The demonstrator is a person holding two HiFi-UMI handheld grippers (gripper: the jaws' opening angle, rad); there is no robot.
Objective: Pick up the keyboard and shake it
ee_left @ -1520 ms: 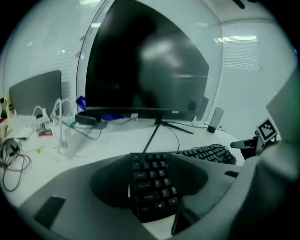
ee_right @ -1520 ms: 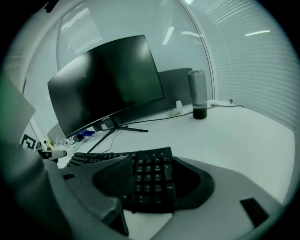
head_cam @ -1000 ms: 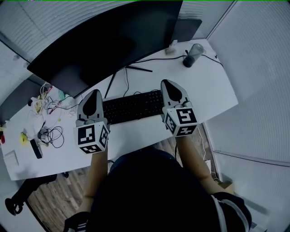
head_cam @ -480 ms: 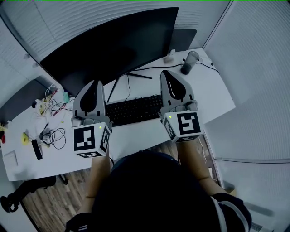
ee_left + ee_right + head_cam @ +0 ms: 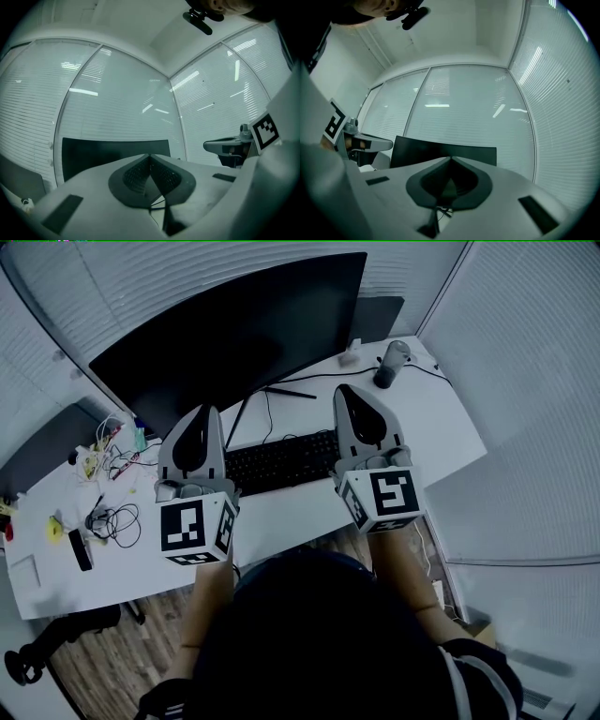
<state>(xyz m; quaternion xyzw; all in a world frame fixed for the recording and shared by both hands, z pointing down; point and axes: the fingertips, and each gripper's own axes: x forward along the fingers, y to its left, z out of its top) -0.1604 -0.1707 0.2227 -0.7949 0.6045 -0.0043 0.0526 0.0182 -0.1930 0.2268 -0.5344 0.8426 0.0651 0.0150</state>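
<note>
A black keyboard [image 5: 281,461] lies on the white desk [image 5: 281,521] in front of the monitor in the head view. My left gripper [image 5: 200,413] hovers above the keyboard's left end and my right gripper [image 5: 347,392] above its right end, both lifted off the desk and pointing level toward the monitor. In the left gripper view the left gripper [image 5: 150,157] has its jaws shut tip to tip with nothing between them. The right gripper [image 5: 451,160] in its own view is likewise shut and empty. Neither gripper view shows the keyboard.
A wide dark monitor [image 5: 234,334] stands behind the keyboard, its cable running down the desk. A dark tumbler [image 5: 389,364] sits at the far right corner. Tangled cables [image 5: 112,517] and a dark handset [image 5: 80,549] clutter the left end. Blind-covered glass walls enclose the desk.
Both grippers have risen from desk level beside the keyboard's ends and look larger in the head view. The keyboard has stayed on the desk.
</note>
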